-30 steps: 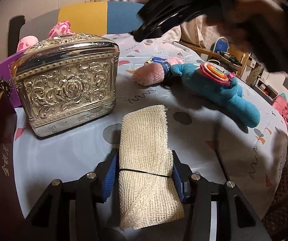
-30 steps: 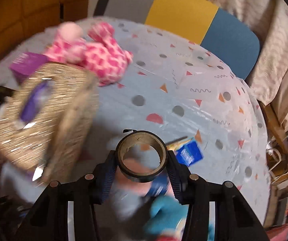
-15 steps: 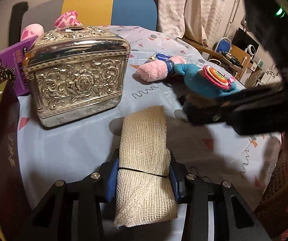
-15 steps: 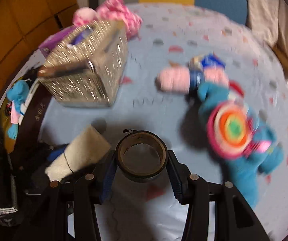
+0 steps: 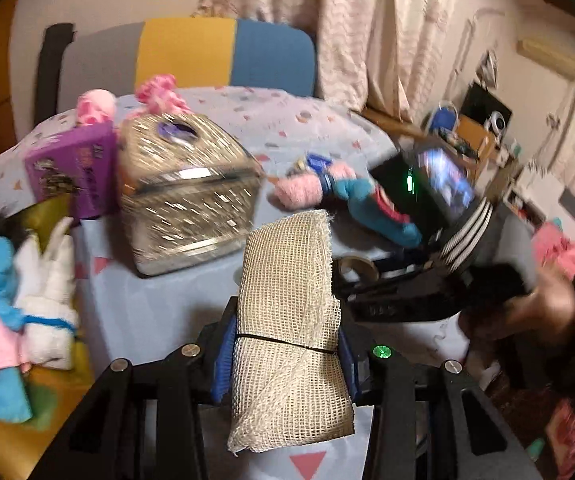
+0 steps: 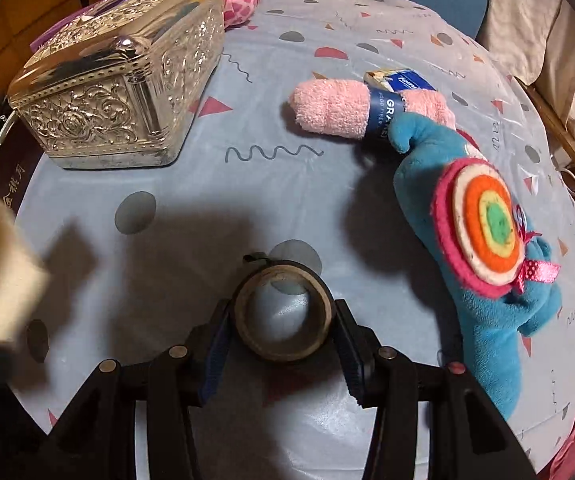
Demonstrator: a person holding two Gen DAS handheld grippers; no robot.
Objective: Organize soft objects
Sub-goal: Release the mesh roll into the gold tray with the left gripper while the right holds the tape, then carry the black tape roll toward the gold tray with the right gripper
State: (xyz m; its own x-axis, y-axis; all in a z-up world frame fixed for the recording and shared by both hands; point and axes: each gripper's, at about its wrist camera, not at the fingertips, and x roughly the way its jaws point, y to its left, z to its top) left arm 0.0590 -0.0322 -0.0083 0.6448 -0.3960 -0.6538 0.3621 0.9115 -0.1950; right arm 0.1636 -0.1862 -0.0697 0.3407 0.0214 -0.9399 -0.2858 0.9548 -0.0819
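- Left tool (image 5: 283, 354) clamps the banded mesh cloth roll (image 5: 287, 320), lower centre, lifted above the tabletop (image 5: 175, 320).
- Right tool (image 6: 281, 334) grips a tape roll (image 6: 282, 312), bottom centre.
- Risk: the soft roll may sag and slip from the pinch.

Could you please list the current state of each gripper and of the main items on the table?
left gripper: shut on the mesh cloth roll, held off the table.
right gripper: shut on the tape ring.
silver box: lid closed, resting on the table.
pink towel roll: lying flat, banded.
blue plush toy: lying on the table, touching the towel roll.
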